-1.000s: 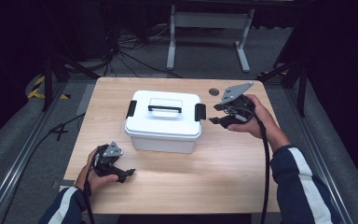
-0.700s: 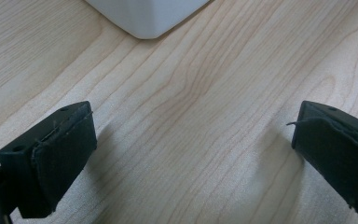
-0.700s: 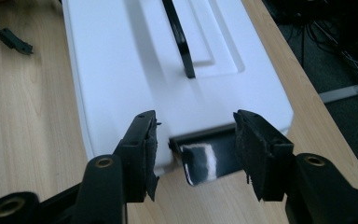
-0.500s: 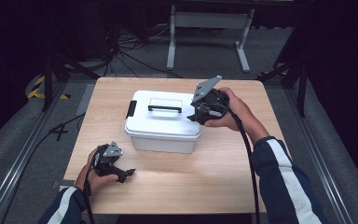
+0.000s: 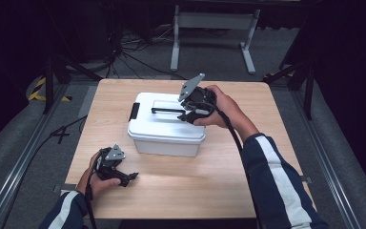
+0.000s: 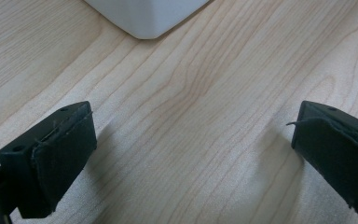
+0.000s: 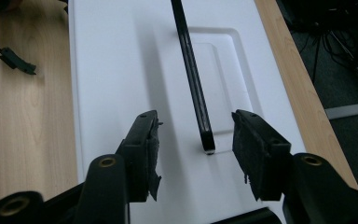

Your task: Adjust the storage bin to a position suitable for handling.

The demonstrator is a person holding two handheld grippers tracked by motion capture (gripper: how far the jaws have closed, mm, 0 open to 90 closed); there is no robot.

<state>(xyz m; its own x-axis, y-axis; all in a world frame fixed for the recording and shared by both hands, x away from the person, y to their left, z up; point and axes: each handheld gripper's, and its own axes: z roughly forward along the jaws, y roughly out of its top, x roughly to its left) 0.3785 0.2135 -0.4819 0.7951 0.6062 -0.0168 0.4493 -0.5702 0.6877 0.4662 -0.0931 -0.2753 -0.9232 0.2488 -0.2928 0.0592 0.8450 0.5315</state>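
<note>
A white plastic box with a lid stands in the middle of the wooden table. A black handle lies flat along the lid. My right gripper hovers over the lid's right end, open. In the right gripper view its fingertips stand on either side of the handle's near end without touching it. My left gripper rests on the table at the front left, open. In the left gripper view its jaws are spread wide over bare wood, and a corner of the box shows beyond them.
A black latch sits on the box's left end. Behind the table a metal stand and loose cables lie on the dark floor. Rails run along both sides of the table.
My right gripper has moved left from beside the box's right end to above the lid, with the handle's end now between its jaws. The left gripper has stayed still.
</note>
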